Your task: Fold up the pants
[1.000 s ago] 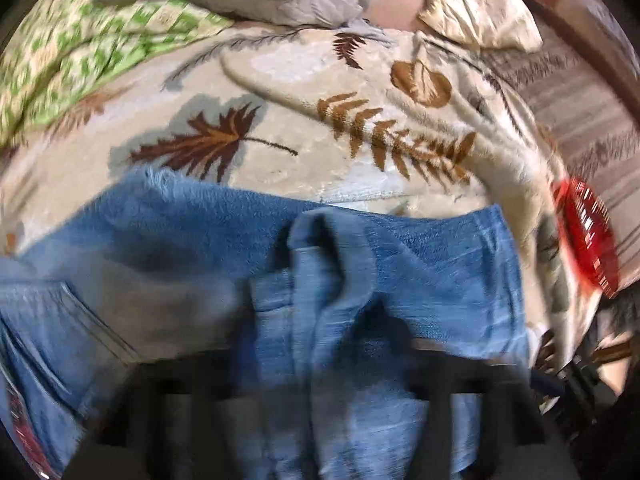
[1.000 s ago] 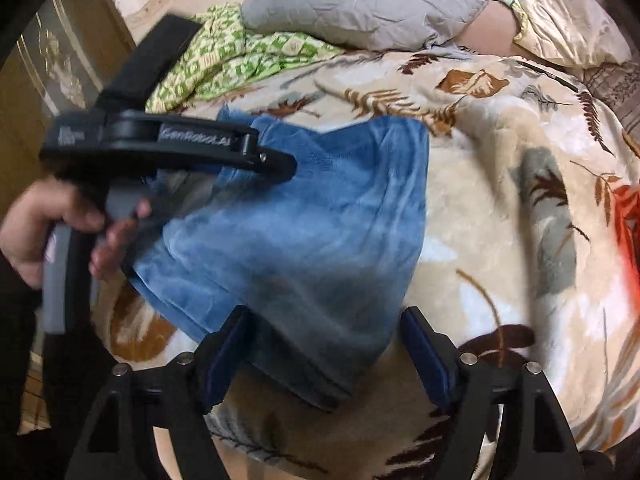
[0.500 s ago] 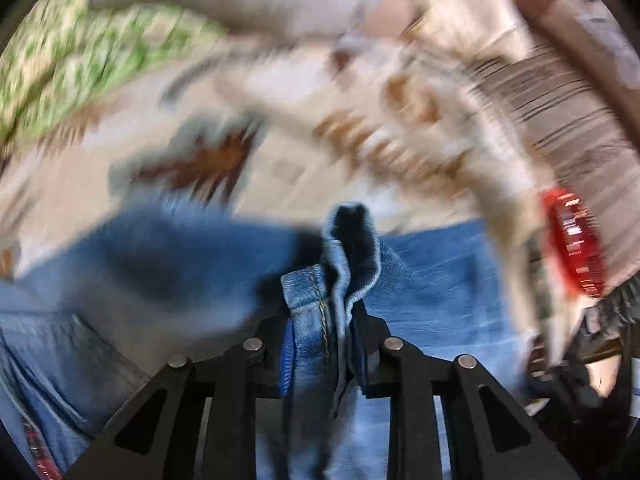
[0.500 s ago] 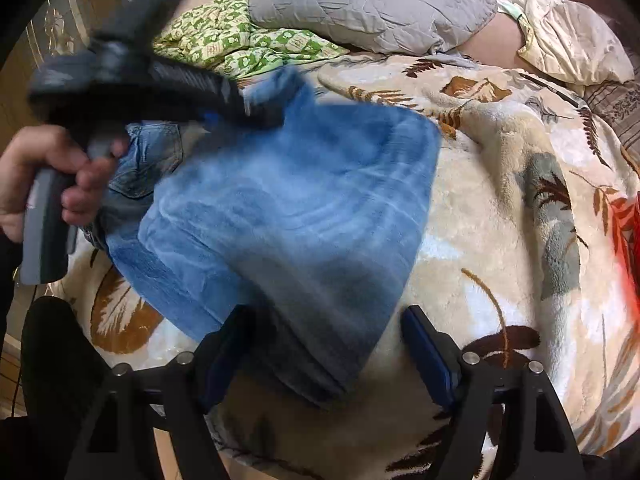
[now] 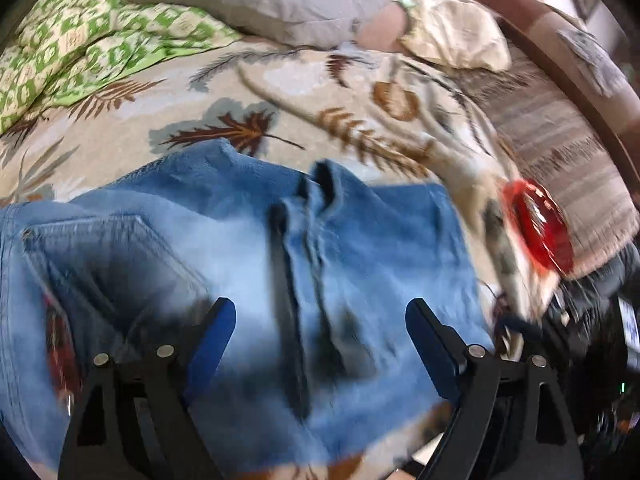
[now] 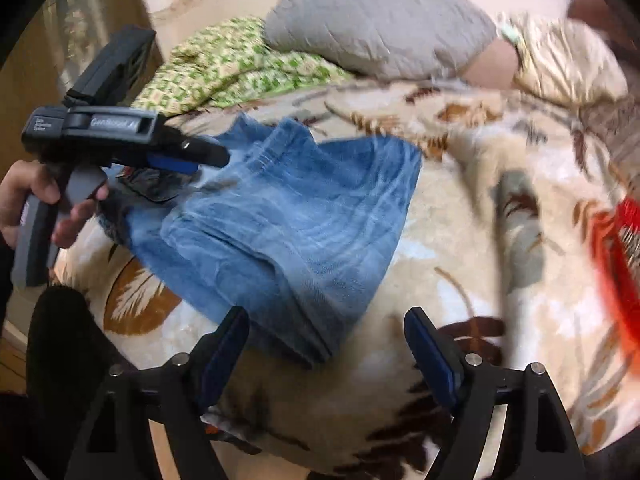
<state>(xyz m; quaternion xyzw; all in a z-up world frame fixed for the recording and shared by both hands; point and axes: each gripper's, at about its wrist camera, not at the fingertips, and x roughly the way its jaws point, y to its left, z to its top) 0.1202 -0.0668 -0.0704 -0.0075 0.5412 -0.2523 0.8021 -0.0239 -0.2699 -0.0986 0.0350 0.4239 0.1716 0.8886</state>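
Under motion blur, the jeans [image 5: 280,264] lose their folds.

jeans [image 5: 360,248]: faded blue denim, matt
blanket [image 6: 460,248]: plush fleece, leaf print
pillow [image 6: 376,24]: grey crinkled cloth
gripper pads [image 6: 428,344]: blue, matt

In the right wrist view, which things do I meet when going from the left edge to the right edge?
Hand on the left gripper → folded jeans → leaf-patterned blanket → red object at the right edge.
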